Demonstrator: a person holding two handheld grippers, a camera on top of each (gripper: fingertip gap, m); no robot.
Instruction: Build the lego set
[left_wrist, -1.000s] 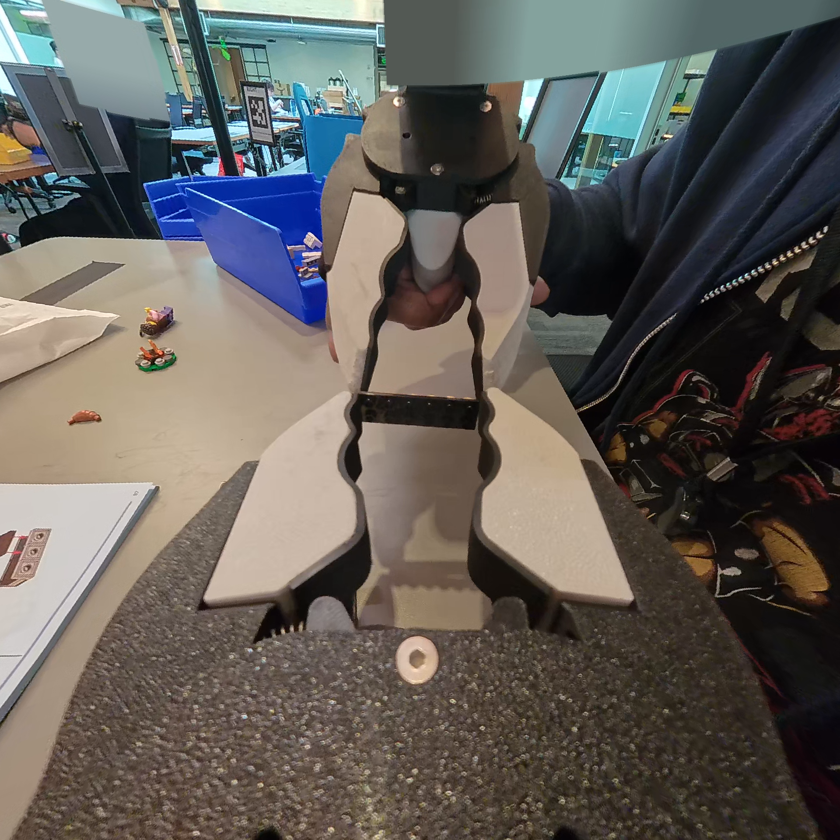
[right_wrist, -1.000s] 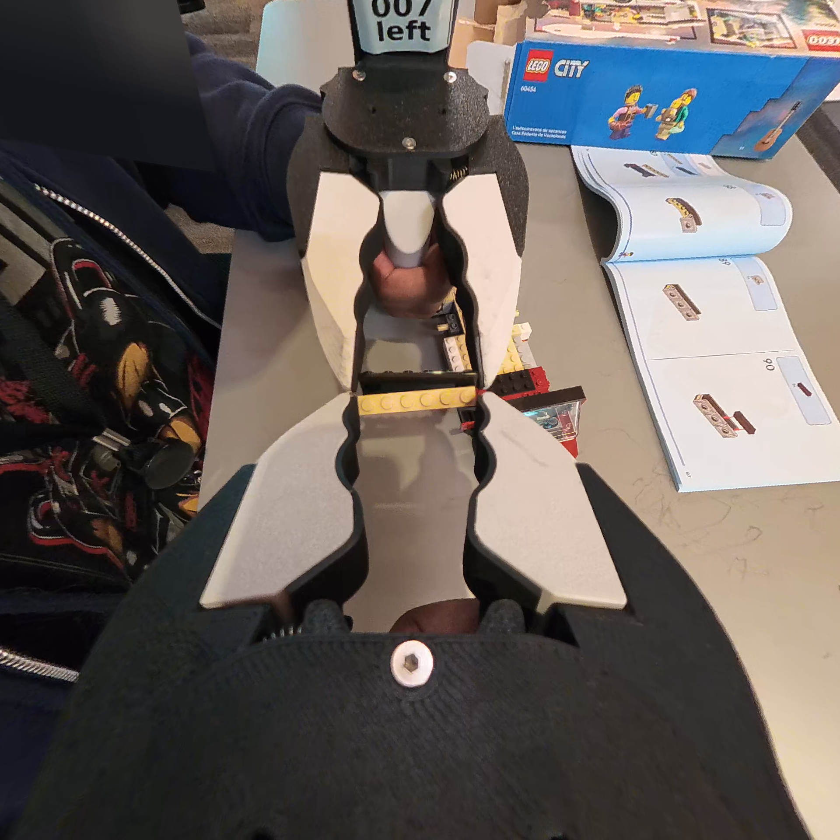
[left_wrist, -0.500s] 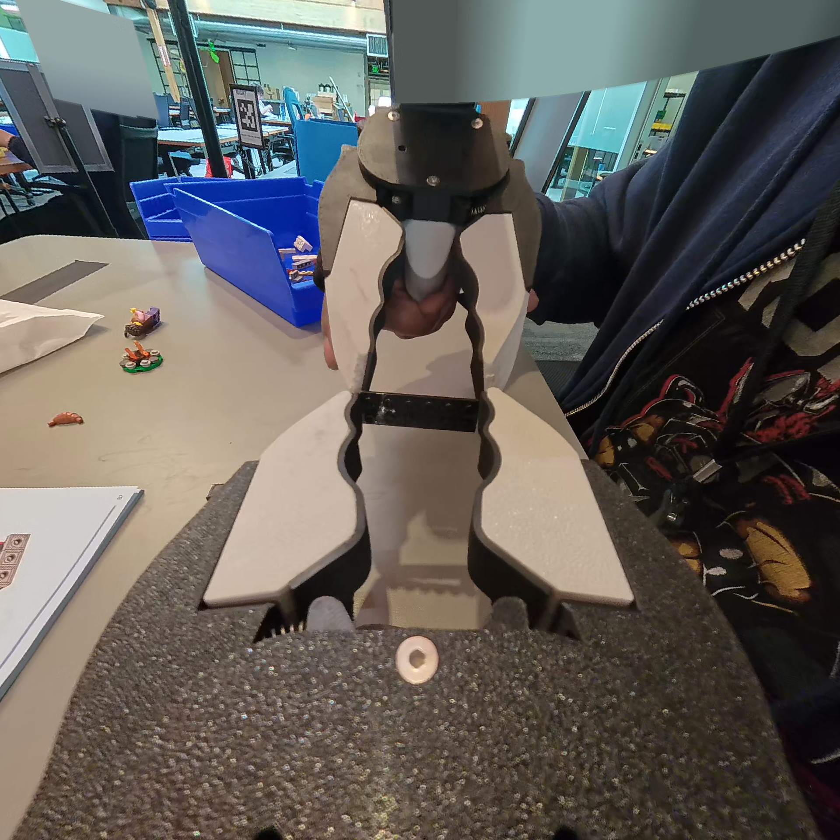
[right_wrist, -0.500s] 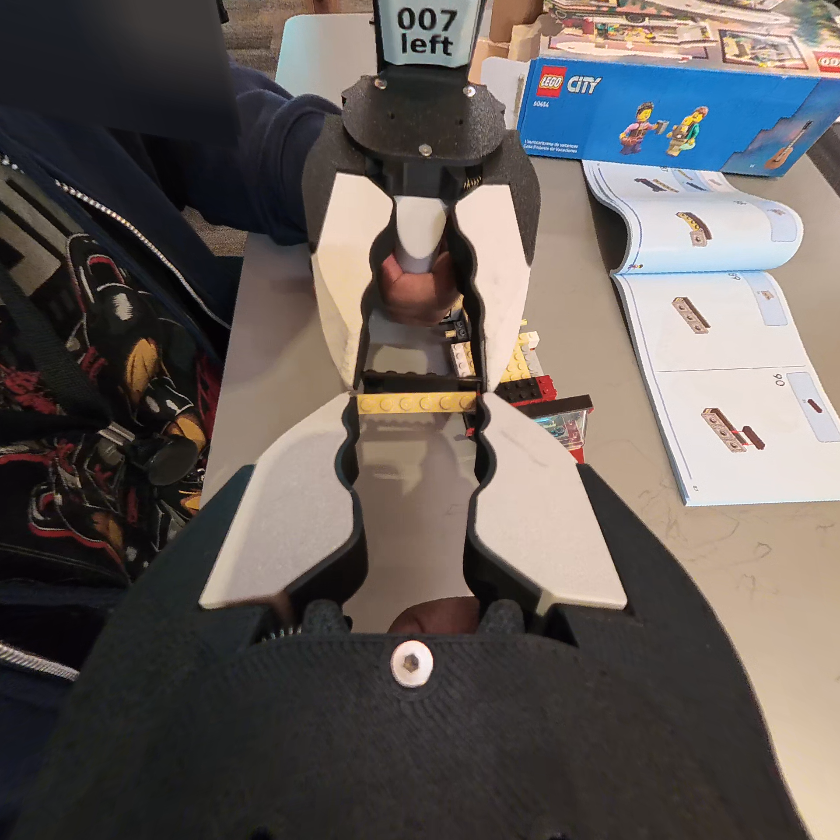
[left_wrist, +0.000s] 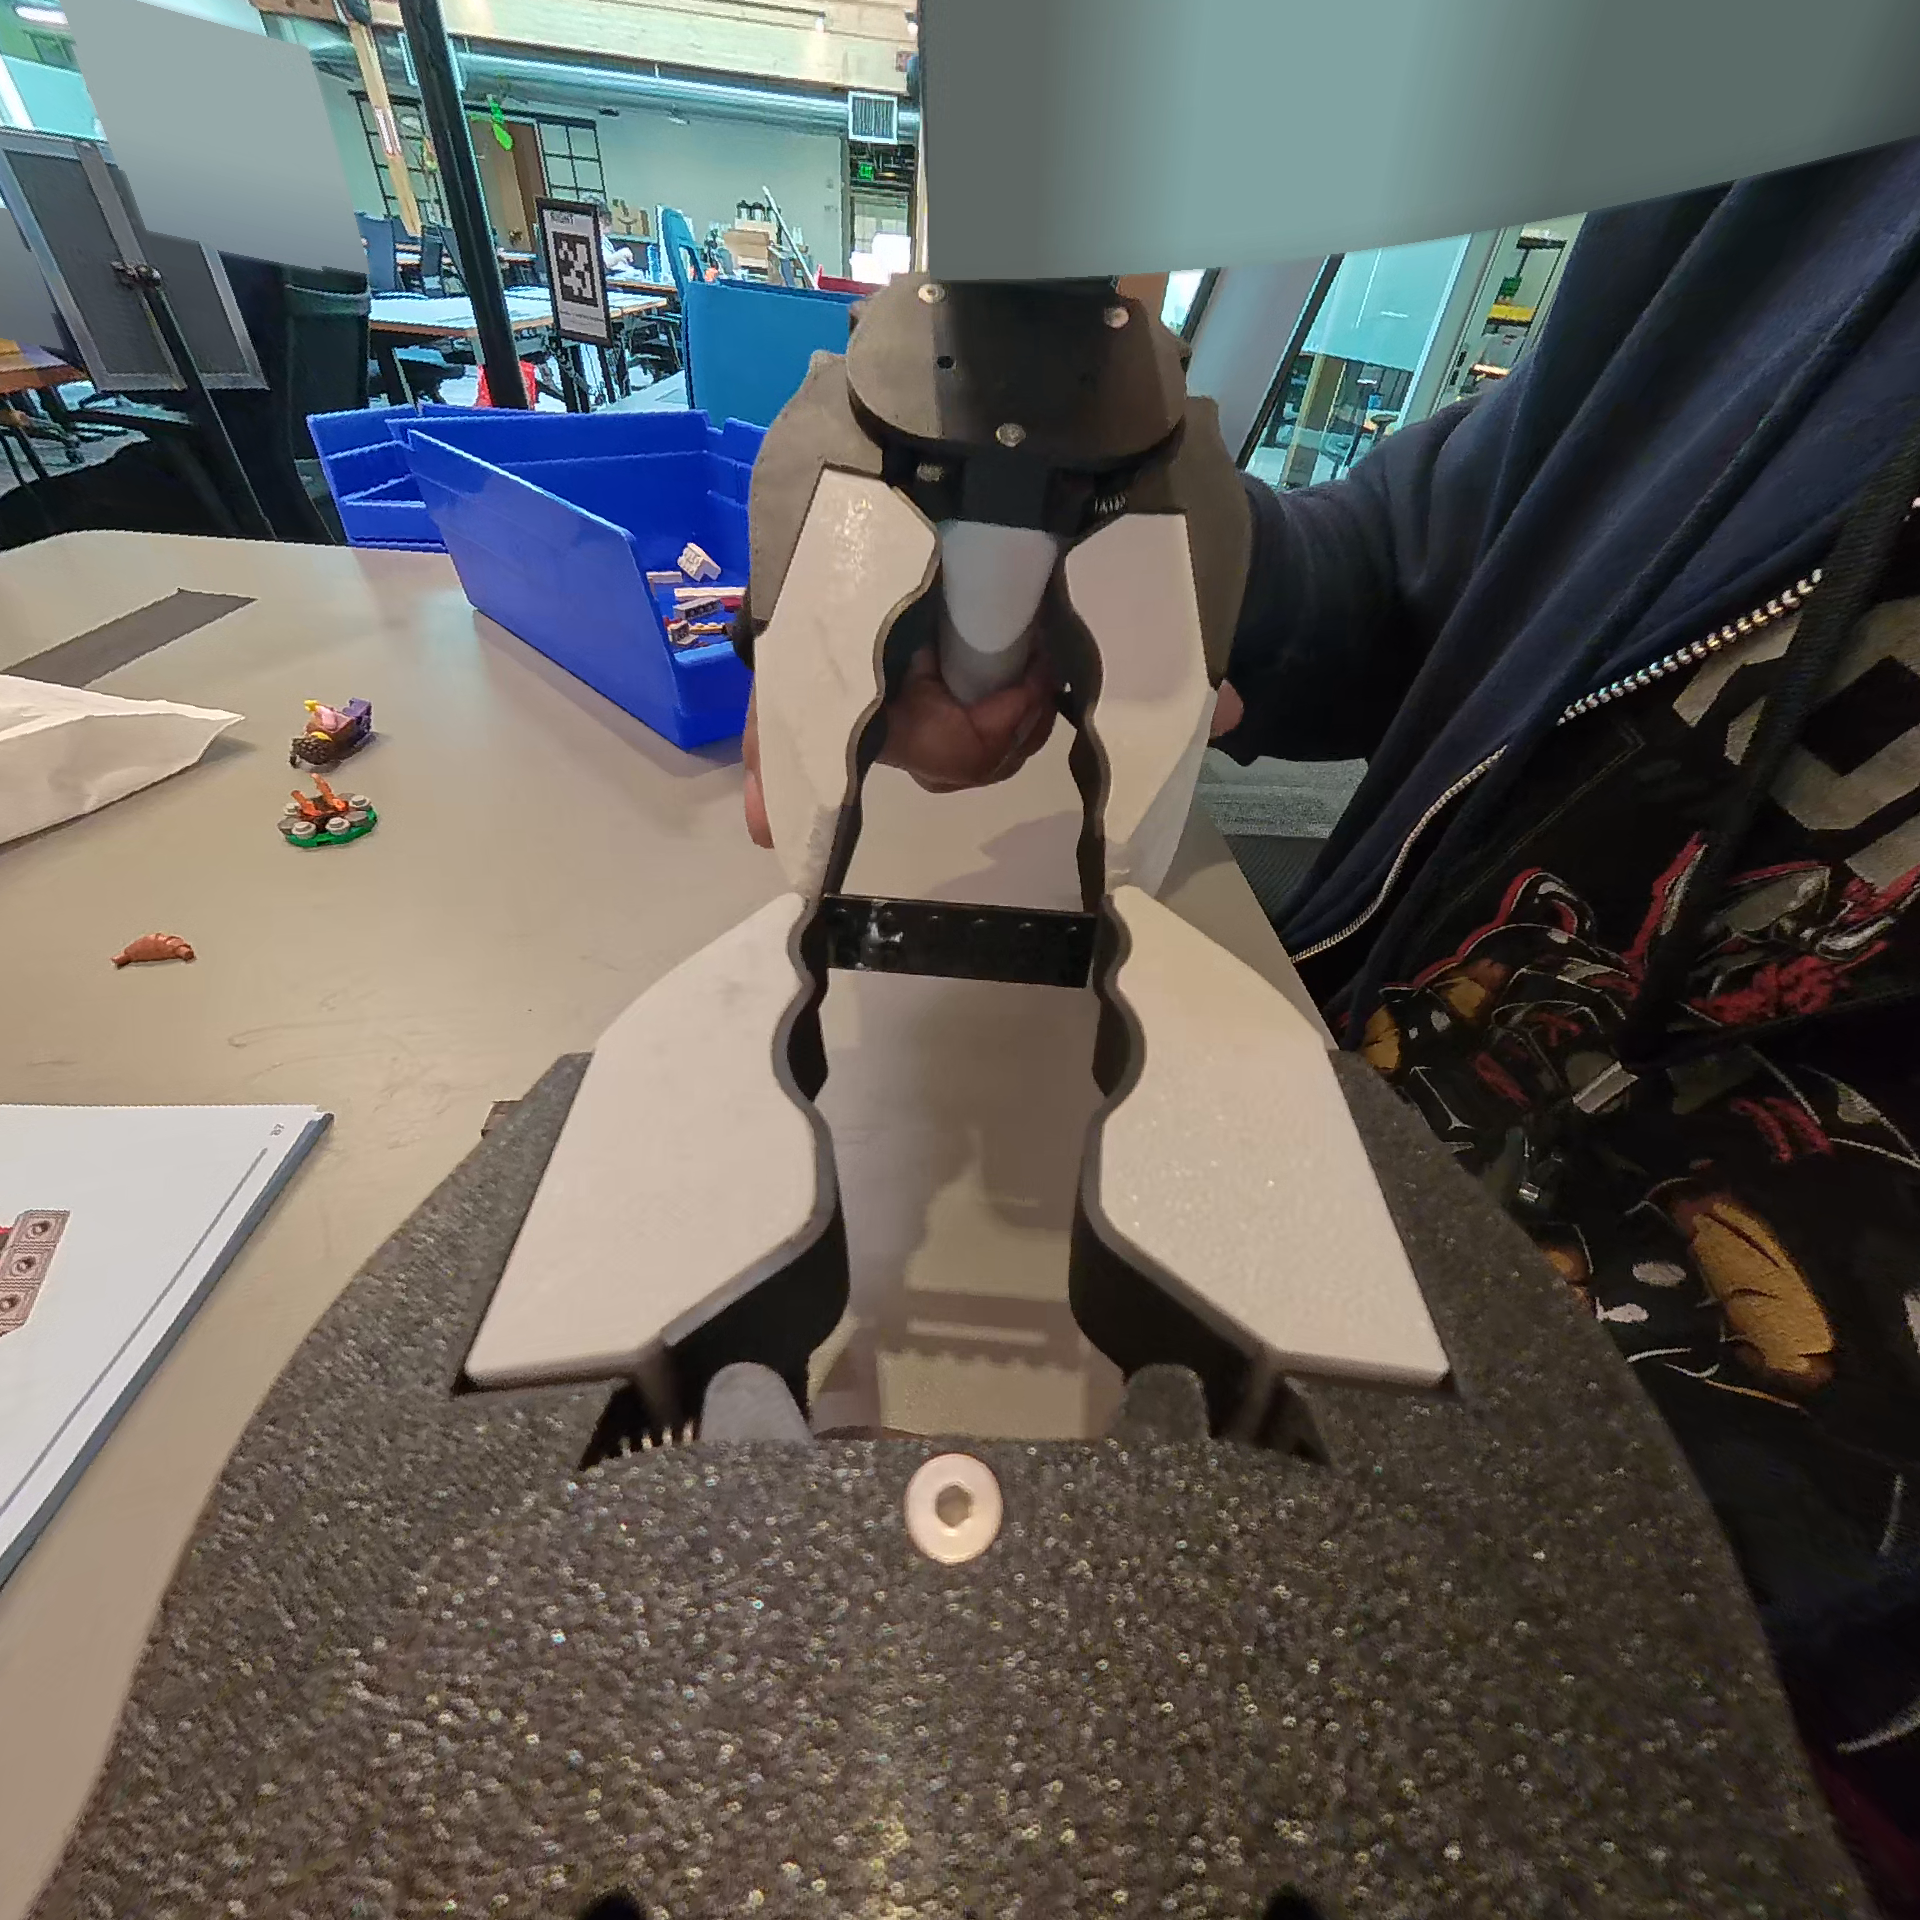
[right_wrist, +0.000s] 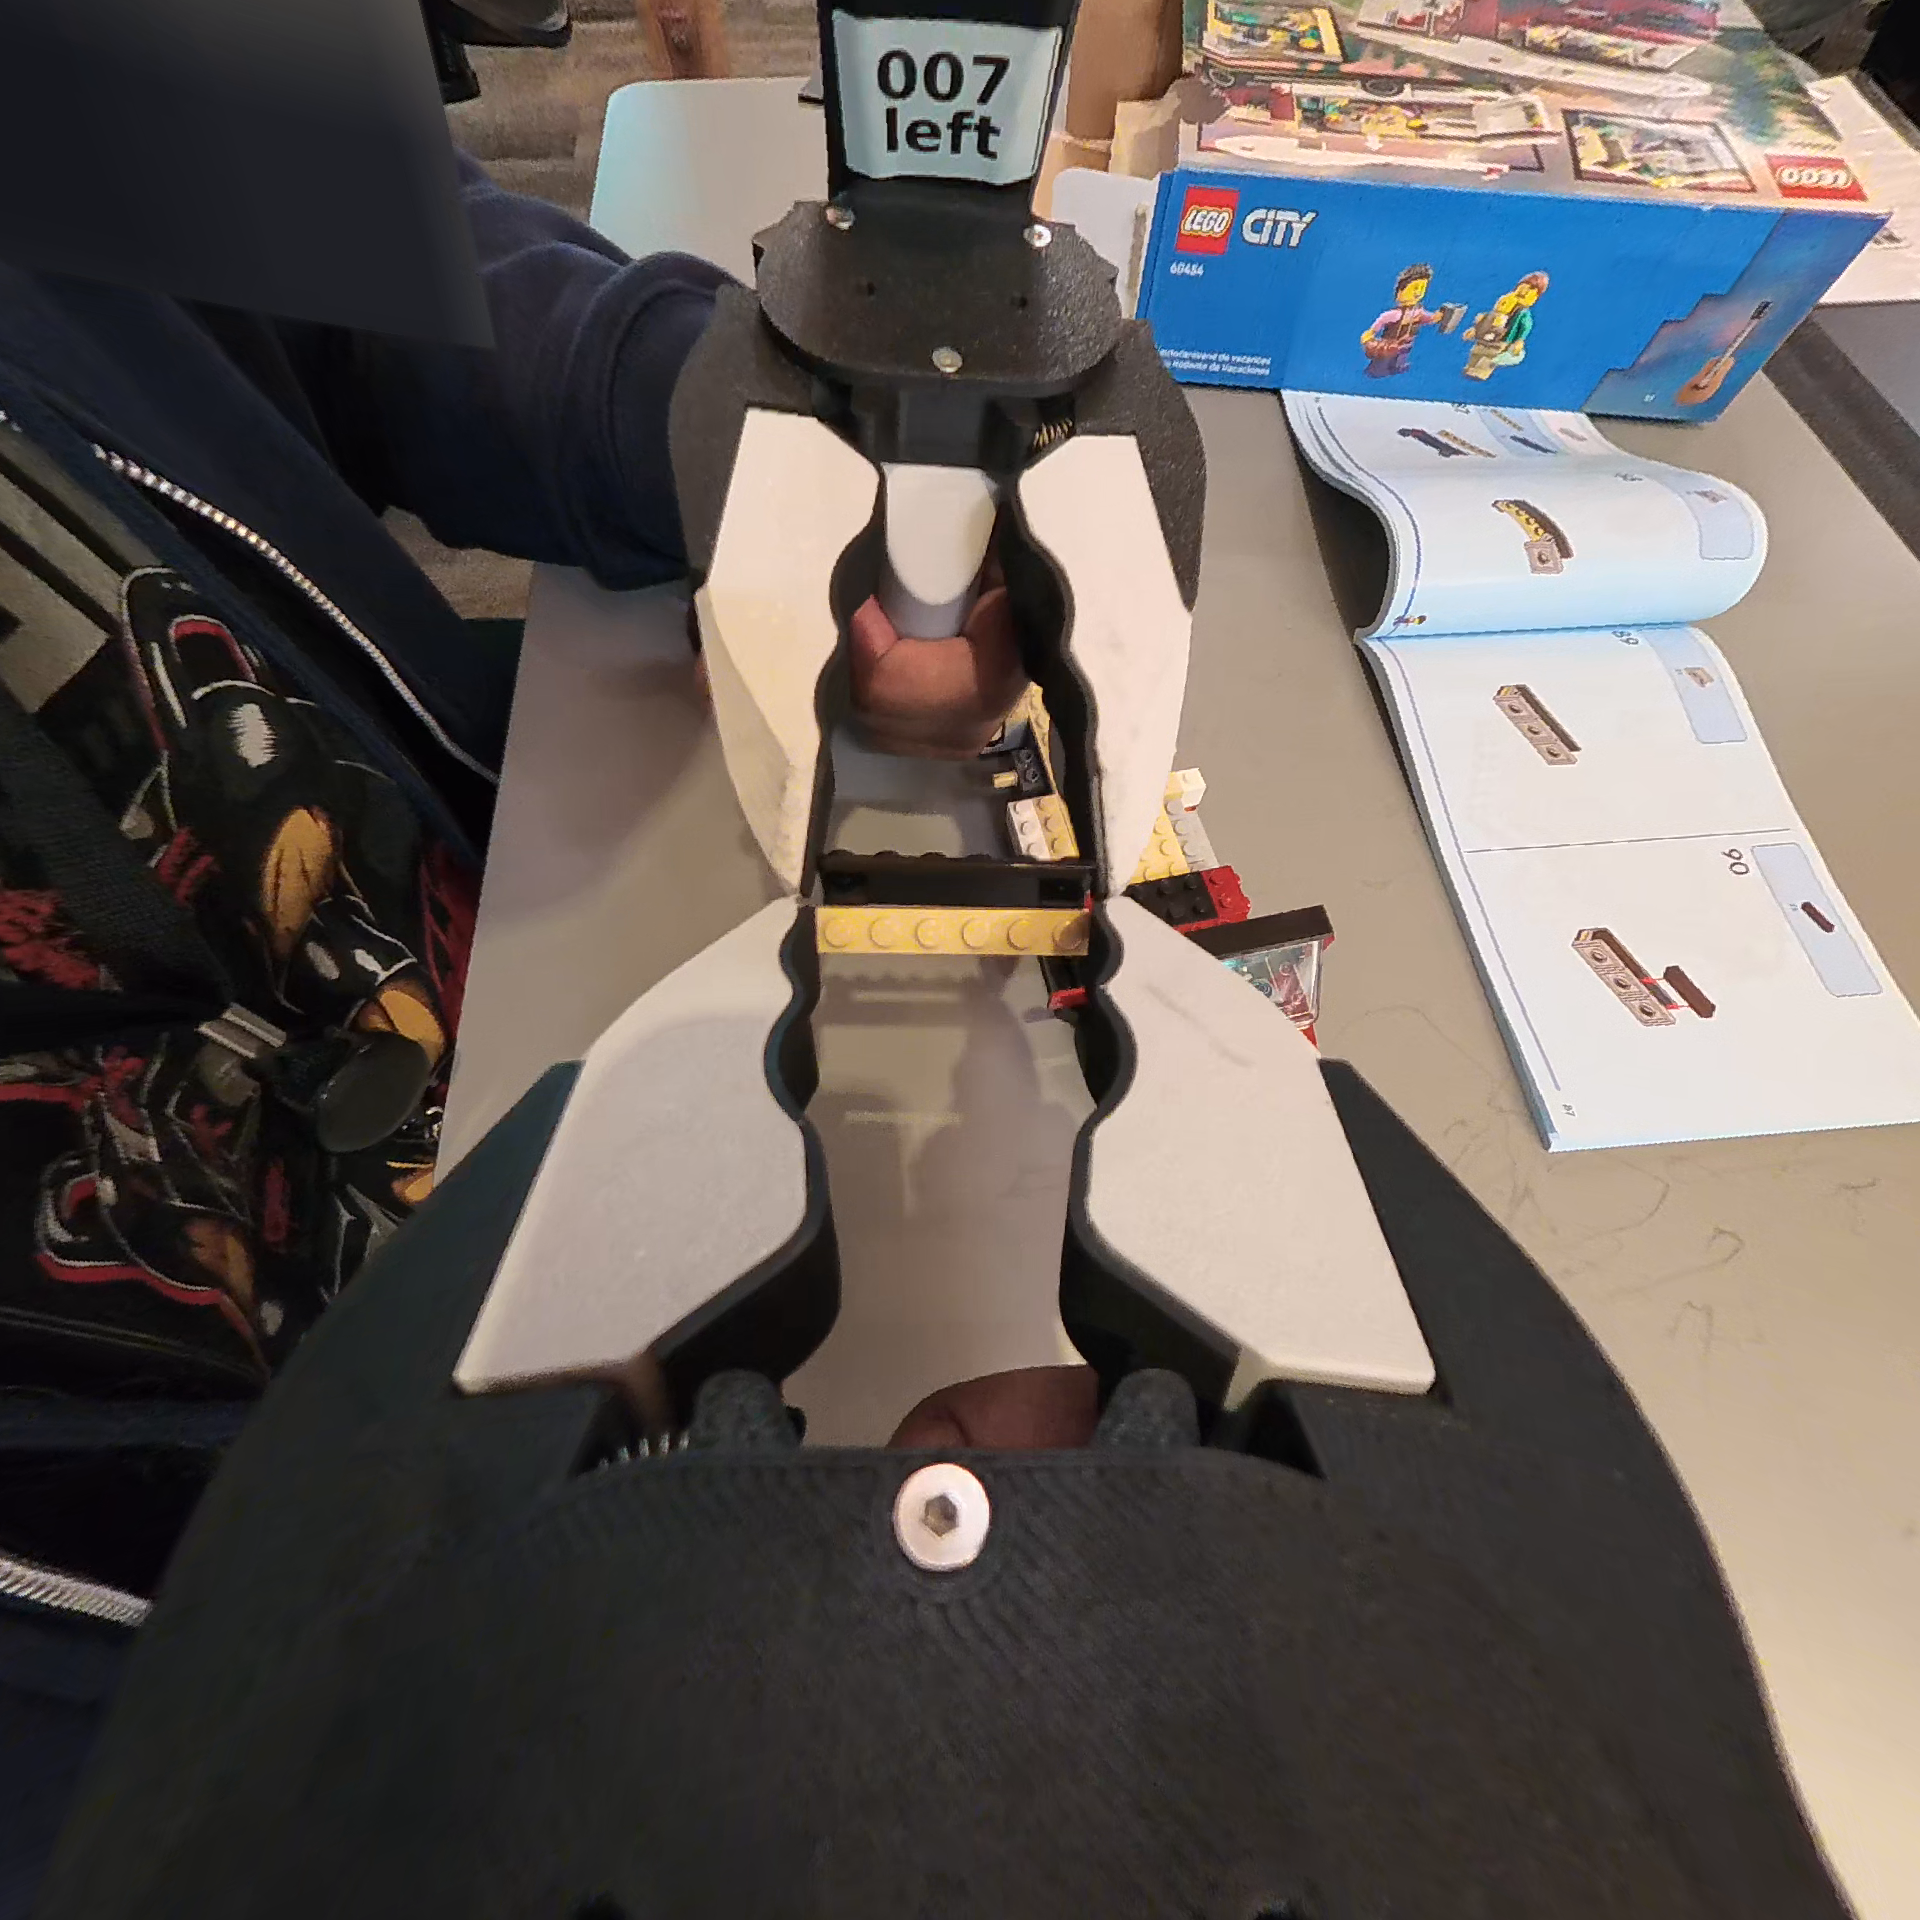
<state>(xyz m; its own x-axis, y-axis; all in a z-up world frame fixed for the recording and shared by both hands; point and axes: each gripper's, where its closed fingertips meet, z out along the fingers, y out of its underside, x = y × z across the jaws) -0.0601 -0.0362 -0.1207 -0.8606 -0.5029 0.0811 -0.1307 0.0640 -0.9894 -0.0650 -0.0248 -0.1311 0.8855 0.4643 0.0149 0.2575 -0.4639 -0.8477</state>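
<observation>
Left fingers: I see my left gripper (left_wrist: 958, 940) clamped on the ends of a glossy black studded plate (left_wrist: 958, 940).
Right fingers: my right gripper (right_wrist: 951, 930) clamps a tan studded plate (right_wrist: 951, 932), flush against the black one, both above the bench (right_wrist: 1662, 1299) near its edge.
Around: part-built brick model (right_wrist: 1236, 914), half hidden behind the fingers; open booklet (right_wrist: 1662, 831); blue bin (left_wrist: 582, 561).

Your two grippers have lifted slightly off the table (left_wrist: 436, 935), tip to tip. Left of your left gripper (left_wrist: 958, 940), the instruction booklet (left_wrist: 125, 1247) has slid lower and outward. Ahead of your right gripper (right_wrist: 954, 930), the blue box (right_wrist: 1455, 281) sits lower.
</observation>
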